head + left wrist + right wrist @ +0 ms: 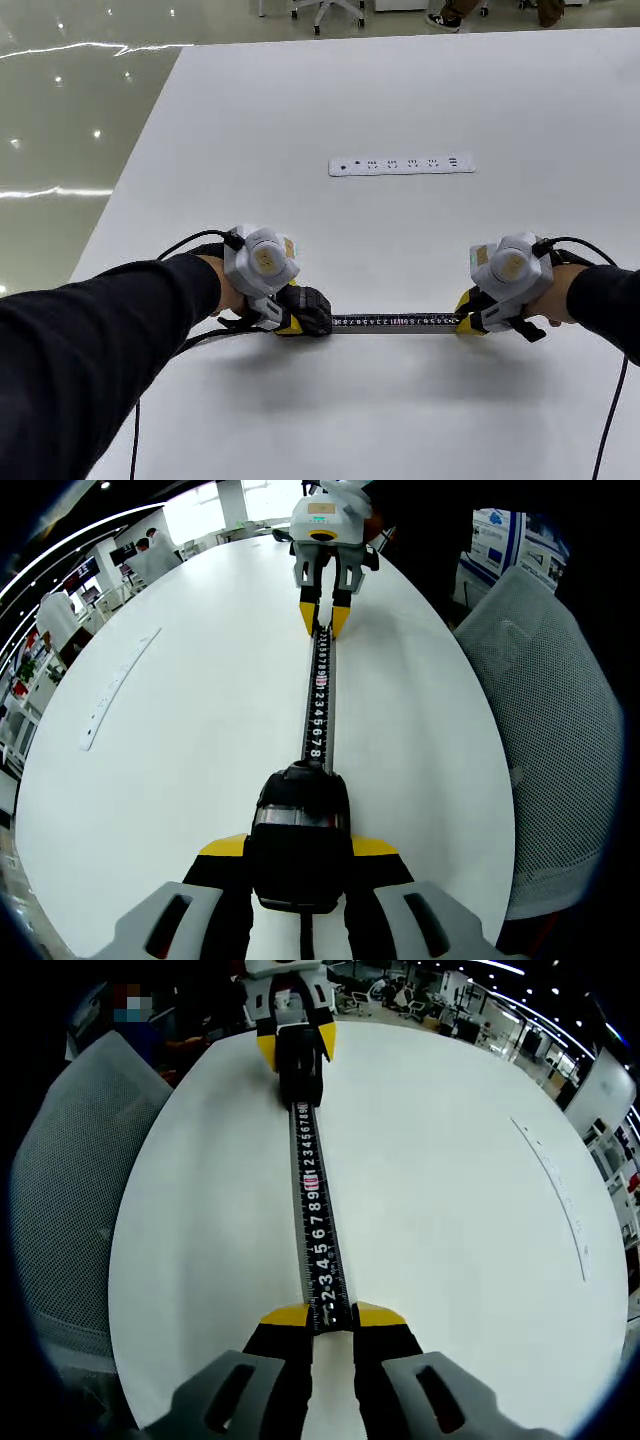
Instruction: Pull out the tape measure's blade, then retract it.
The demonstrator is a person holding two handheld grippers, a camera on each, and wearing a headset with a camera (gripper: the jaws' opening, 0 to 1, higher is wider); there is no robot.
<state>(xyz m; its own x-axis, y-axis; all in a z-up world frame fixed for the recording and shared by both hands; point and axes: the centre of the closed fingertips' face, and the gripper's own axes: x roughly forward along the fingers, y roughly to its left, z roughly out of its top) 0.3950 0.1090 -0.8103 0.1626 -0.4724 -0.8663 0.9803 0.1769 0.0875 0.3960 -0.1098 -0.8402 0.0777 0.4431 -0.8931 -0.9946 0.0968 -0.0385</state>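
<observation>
The left gripper (288, 322) is clamped on the black tape measure case (312, 308), which sits at the near part of the white table (400, 90), with the yellow-tipped jaws pressed against the case's two sides. Over to the right, the right gripper (468, 322) pinches the free end of the blade (395, 321). The blade runs straight and low along the tabletop between the two, its numbers facing up, while a white power strip (402, 165) lies farther back, well apart from both grippers.
</observation>
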